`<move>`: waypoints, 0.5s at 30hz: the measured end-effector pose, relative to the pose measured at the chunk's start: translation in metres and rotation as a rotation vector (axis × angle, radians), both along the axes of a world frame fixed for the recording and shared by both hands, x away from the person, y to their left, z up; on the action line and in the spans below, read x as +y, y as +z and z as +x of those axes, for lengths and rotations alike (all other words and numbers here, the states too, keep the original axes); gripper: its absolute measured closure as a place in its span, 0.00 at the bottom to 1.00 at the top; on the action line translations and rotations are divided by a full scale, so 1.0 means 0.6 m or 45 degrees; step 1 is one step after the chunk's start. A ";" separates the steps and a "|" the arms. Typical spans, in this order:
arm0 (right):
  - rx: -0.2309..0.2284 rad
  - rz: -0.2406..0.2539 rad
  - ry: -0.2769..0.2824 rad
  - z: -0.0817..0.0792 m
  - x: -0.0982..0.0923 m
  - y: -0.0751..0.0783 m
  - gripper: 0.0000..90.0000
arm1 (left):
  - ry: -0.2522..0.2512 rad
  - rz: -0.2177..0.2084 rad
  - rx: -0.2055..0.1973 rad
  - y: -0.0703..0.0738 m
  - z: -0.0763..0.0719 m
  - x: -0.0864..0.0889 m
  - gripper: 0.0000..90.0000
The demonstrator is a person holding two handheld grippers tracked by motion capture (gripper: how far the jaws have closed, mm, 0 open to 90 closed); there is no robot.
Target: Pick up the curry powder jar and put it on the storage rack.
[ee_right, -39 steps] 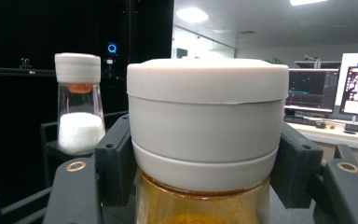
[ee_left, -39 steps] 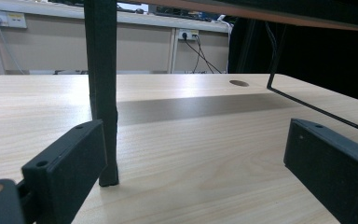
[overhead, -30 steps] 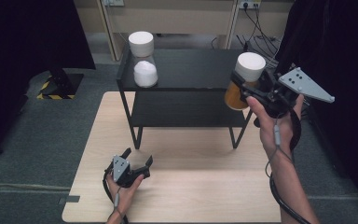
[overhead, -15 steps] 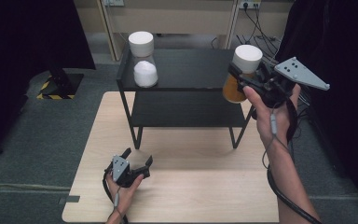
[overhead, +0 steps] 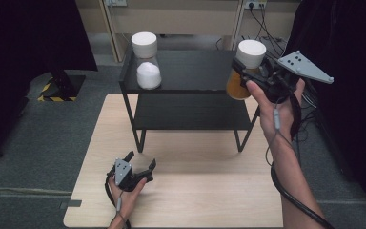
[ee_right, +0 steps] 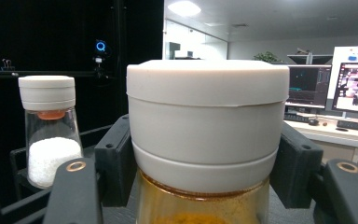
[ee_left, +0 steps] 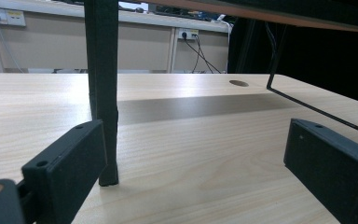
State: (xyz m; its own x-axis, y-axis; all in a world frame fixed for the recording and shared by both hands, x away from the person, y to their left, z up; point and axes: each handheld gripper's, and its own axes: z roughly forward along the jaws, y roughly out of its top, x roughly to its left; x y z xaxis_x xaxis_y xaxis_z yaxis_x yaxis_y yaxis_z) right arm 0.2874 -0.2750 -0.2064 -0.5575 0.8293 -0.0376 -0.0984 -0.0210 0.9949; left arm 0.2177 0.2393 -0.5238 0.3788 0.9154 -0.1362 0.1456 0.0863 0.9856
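Right gripper is clamped on the amber jar, jaws pressing both sides of its neck just under the white lid; in the right gripper view the lid sits squarely between the two black jaws, and the amber glass below is cut off by the bottom edge, so the jar's base is not visible there. In the high view the jar is held at the right front corner of the black shelf's top deck; whether its base touches the deck or hangs off the edge can't be told, since the hand and gripper cover that side. The grey three-cornered plate sticks out to the right, with the cable running down the forearm. The second jar, white lid over white powder, stands upright on the top deck's left side, well apart from the amber one; it also shows at left in the right gripper view. Left gripper rests low on the wooden table in front of the shelf, jaws spread wide with nothing between them. In the left gripper view a black shelf leg stands on the tabletop just beyond the left jaw, its foot partly hidden behind that jaw.
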 end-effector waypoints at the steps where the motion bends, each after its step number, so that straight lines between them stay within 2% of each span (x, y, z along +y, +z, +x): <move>1: 0.002 -0.002 -0.001 0.001 0.001 0.001 0.39 | 0.000 0.000 0.000 0.000 0.000 0.000 0.06; 15: 0.030 -0.017 -0.033 0.027 0.019 0.009 0.39 | -0.002 -0.004 0.001 0.000 0.000 0.001 0.06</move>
State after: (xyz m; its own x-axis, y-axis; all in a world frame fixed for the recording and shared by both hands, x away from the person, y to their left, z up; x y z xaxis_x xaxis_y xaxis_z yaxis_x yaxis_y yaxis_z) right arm 0.3036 -0.2639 -0.2013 -0.5370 0.8428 -0.0360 -0.0754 -0.0055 0.9971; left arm 0.2179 0.2399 -0.5239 0.3801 0.9144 -0.1394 0.1466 0.0892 0.9852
